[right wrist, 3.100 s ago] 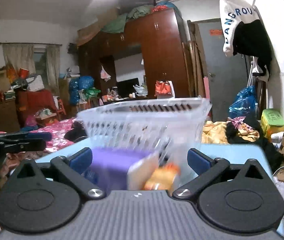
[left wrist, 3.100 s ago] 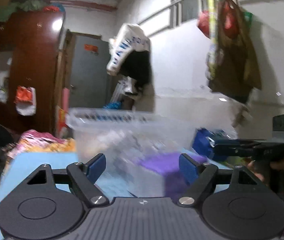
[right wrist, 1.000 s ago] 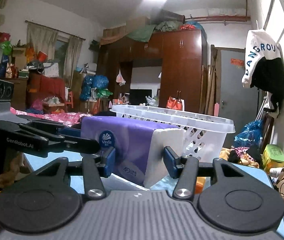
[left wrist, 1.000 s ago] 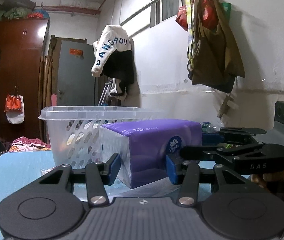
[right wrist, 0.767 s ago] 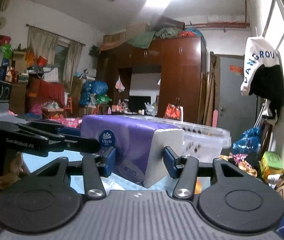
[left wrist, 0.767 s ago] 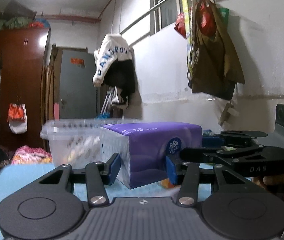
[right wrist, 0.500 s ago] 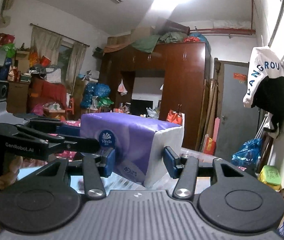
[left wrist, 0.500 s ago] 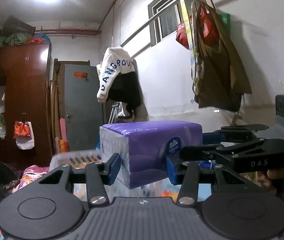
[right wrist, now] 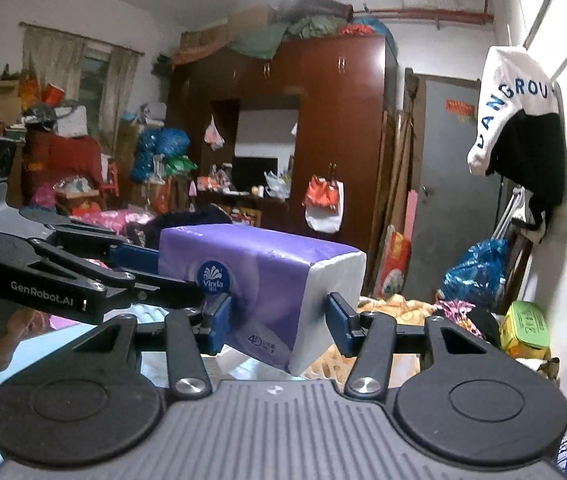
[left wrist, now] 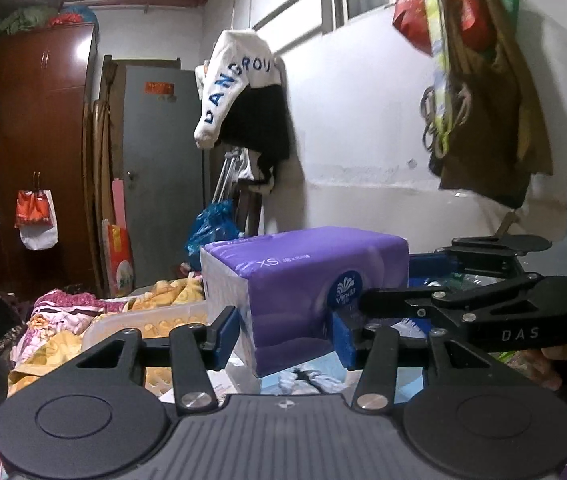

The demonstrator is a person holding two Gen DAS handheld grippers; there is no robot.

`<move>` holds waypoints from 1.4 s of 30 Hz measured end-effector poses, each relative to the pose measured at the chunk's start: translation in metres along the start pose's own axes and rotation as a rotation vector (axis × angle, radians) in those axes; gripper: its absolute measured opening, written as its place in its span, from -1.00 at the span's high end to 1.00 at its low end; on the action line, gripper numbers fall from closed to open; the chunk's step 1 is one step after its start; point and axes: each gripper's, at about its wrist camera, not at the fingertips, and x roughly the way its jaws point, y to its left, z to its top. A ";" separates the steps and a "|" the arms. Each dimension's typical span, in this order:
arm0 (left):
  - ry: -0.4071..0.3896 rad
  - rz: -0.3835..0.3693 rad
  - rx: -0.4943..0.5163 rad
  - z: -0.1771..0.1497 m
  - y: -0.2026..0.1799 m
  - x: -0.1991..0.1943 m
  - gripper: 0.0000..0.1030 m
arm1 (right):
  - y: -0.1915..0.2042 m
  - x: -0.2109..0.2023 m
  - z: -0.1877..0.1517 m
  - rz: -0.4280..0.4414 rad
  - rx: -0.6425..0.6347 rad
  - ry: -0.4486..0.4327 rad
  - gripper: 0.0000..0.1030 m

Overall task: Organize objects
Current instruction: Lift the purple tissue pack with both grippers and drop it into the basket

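A purple and white Vinda tissue pack (left wrist: 303,284) is held in the air by both grippers at once. My left gripper (left wrist: 285,334) is shut on one corner of it. My right gripper (right wrist: 277,322) is shut on the tissue pack (right wrist: 259,280) from the other side. Each gripper shows in the other's view, the right one (left wrist: 483,312) at the pack's right and the left one (right wrist: 83,276) at its left. The white slotted basket (left wrist: 151,324) lies low, below and behind the pack, mostly hidden.
A light blue table surface (left wrist: 319,368) shows under the pack. Colourful bedding (left wrist: 67,312) lies behind the basket. A dark wardrobe (right wrist: 323,128), a grey door (left wrist: 159,176), hanging clothes (left wrist: 243,96) and bags on the wall (left wrist: 479,92) surround the area.
Both grippers have lifted the tissue pack higher. The basket has dropped lower in both views and is now mostly out of sight beneath the pack.
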 end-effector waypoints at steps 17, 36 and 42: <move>0.054 0.032 0.014 0.001 -0.001 0.028 -0.03 | -0.006 0.004 -0.003 -0.019 0.022 0.043 -0.05; -0.056 0.088 -0.031 -0.029 0.015 -0.027 -0.54 | 0.001 -0.047 -0.020 -0.161 0.071 -0.050 -1.00; 0.004 0.180 -0.081 -0.075 0.020 -0.078 -0.63 | -0.004 -0.072 -0.071 -0.113 0.287 0.051 -1.00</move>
